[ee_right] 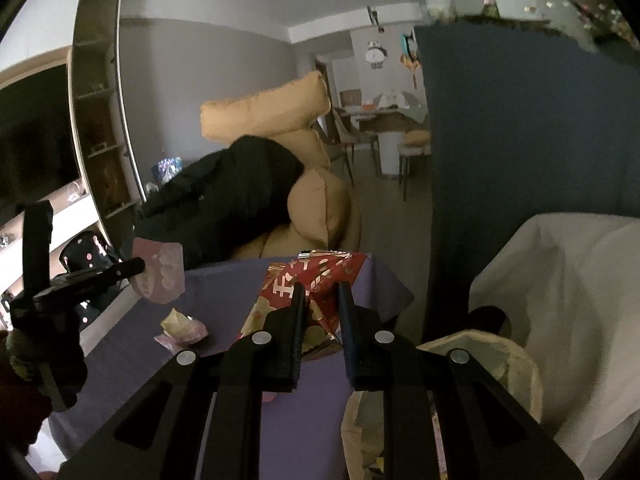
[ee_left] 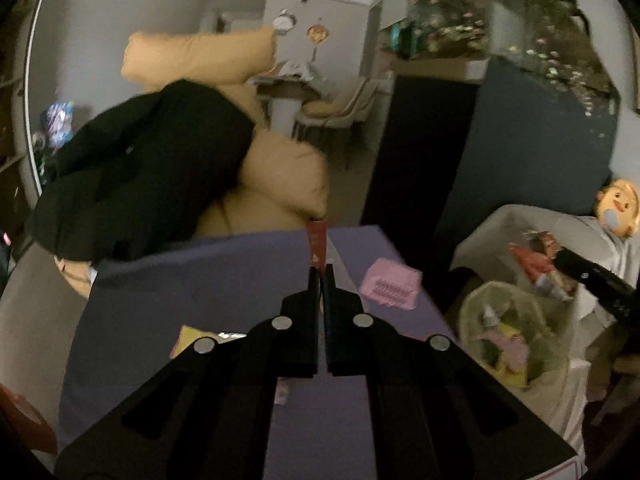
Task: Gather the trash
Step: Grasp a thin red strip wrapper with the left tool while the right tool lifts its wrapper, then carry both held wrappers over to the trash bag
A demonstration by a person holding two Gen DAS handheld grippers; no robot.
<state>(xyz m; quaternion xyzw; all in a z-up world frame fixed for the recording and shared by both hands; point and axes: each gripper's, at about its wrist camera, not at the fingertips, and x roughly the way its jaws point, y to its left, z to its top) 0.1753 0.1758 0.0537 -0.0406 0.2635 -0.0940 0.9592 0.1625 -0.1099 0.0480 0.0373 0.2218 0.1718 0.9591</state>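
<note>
My left gripper (ee_left: pixel 320 270) is shut on a thin pink wrapper (ee_left: pixel 316 246), seen edge-on above the purple table (ee_left: pixel 200 280); the right wrist view shows the same wrapper (ee_right: pixel 160 276) held at its tips (ee_right: pixel 138 266). My right gripper (ee_right: pixel 320 290) is shut on a red and gold snack bag (ee_right: pixel 316 276) held over the table (ee_right: pixel 240 292); the left wrist view shows it (ee_left: pixel 536 264) above the trash bag. A translucent trash bag (ee_left: pixel 512 336) with several wrappers stands right of the table, also below the right gripper (ee_right: pixel 480 364).
On the table lie a pink packet (ee_left: pixel 390 284), a yellow wrapper (ee_left: pixel 192 338) and a crumpled yellow-pink wrapper (ee_right: pixel 184 328). A tan armchair (ee_left: pixel 280 176) with a black coat (ee_left: pixel 152 168) stands behind. A white-draped seat (ee_right: pixel 568 288) and a doll (ee_left: pixel 618 204) are at right.
</note>
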